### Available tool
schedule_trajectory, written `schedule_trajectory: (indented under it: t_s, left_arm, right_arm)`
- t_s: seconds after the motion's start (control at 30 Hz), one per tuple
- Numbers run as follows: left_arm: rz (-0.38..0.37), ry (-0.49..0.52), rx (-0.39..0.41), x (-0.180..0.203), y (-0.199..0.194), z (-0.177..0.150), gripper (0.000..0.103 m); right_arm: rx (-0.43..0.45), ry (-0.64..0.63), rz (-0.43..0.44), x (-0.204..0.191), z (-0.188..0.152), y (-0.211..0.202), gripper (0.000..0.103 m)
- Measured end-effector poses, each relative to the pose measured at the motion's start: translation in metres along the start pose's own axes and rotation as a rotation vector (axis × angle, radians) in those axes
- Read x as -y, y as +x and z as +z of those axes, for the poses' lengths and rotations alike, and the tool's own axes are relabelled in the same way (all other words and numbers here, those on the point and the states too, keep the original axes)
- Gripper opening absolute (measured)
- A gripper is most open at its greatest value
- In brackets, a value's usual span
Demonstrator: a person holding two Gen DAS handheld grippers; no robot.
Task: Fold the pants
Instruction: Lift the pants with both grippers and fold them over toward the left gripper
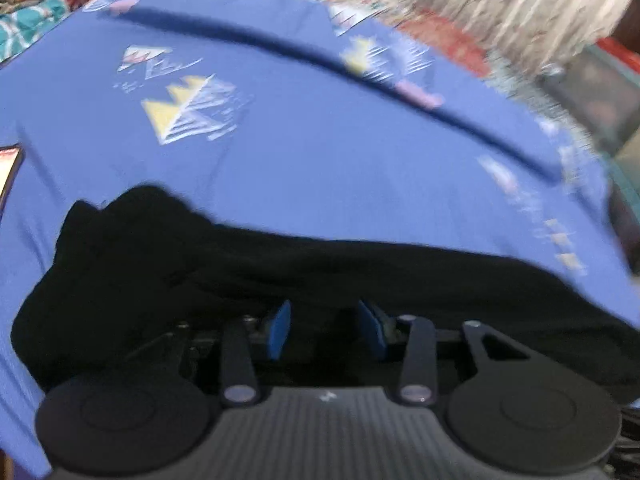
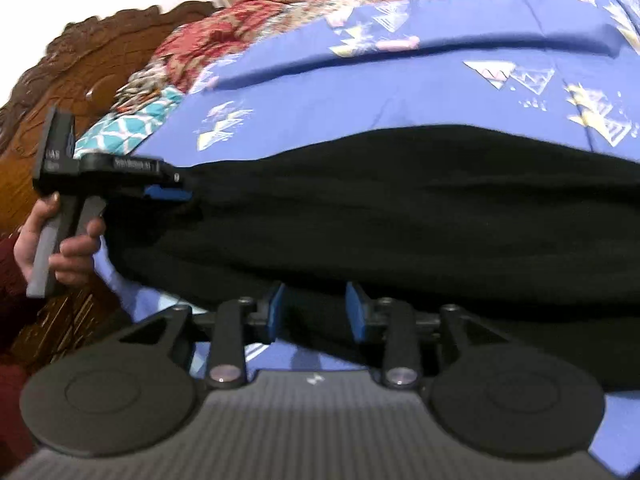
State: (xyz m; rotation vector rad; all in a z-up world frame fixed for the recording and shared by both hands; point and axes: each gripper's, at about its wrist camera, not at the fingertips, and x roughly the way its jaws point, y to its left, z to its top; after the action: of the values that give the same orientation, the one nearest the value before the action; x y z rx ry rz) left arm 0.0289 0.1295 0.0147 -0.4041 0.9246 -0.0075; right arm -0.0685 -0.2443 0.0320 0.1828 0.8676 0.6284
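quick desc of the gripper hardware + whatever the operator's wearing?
Both grippers match: the left gripper and right gripper have black linkage arms, blue finger pads, two round black discs and a ribbed grey body with a small white logo. Seen from the right wrist, the left unit has a grey handle and white lettering, too blurred to read. Sleeve: dark red knit.

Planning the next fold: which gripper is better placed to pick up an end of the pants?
Likely left. The left gripper has its fingers right at the end of the pants; the right gripper stands open over their long near edge, mid-length.
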Motion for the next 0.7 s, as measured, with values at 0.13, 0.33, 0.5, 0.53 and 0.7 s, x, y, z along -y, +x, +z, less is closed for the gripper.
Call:
schedule_trajectory:
  t_s: [0.13, 0.33, 0.5, 0.53, 0.7]
  left_arm:
    - [0.023, -0.044, -0.003, -0.010, 0.002, 0.003, 0.022]
    - [0.082, -0.047, -0.006, 0.012, -0.007, 0.007, 0.035]
    - [-0.015, -0.009, 0.076, 0.058, -0.034, 0.004, 0.037]
    - [-0.044, 0.017, 0.080, 0.069, -0.037, 0.002, 0.038]
    - [-0.180, 0.136, -0.009, 0.124, -0.023, -0.014, 0.041]
  right_arm:
    - [-0.104, 0.162, 0.059, 0.019, -0.011, 0.017, 0.035]
    - [-0.102, 0.258, 0.128, 0.035, -0.028, -0.001, 0.015]
    - [0.203, 0.370, 0.146, 0.077, -0.042, -0.069, 0.022]
    - [0.288, 0.404, 0.096, 0.092, -0.050, -0.090, 0.026]
    - [0.582, 0.672, -0.117, 0.165, -0.112, -0.165, 0.044]
